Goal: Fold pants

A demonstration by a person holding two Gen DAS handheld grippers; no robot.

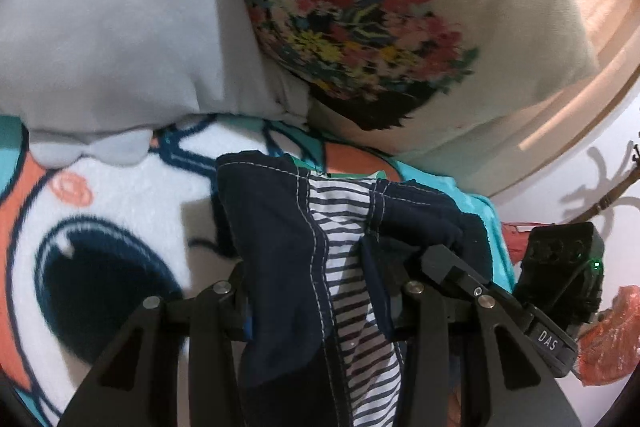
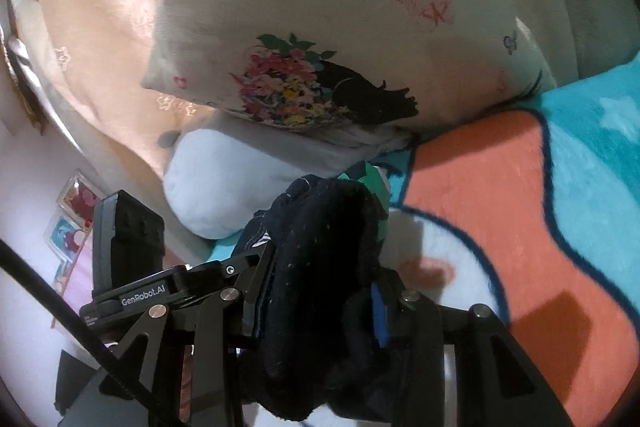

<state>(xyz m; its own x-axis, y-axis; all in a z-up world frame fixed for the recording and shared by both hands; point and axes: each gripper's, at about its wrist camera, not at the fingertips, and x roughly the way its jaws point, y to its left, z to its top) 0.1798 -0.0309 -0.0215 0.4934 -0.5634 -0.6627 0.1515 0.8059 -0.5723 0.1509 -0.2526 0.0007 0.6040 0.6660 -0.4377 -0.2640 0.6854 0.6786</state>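
Observation:
The pants [image 1: 276,227] are dark navy with white stitching and a navy-and-white striped lining [image 1: 344,219]. My left gripper [image 1: 320,291] is shut on their bunched cloth, which drapes over and between the fingers above the cartoon blanket [image 1: 120,211]. In the right wrist view my right gripper [image 2: 320,291] is shut on a thick dark bundle of the same pants [image 2: 320,247], which hides the fingertips. The other gripper's black body shows at the right edge of the left wrist view [image 1: 560,259] and at the left of the right wrist view [image 2: 128,239].
A bright teal, orange and white cartoon blanket [image 2: 500,195] covers the bed. A cream pillow with a floral print [image 1: 380,27] and a pale grey pillow [image 1: 108,39] lie at the head. A wooden headboard [image 1: 592,39] and a white wall are behind.

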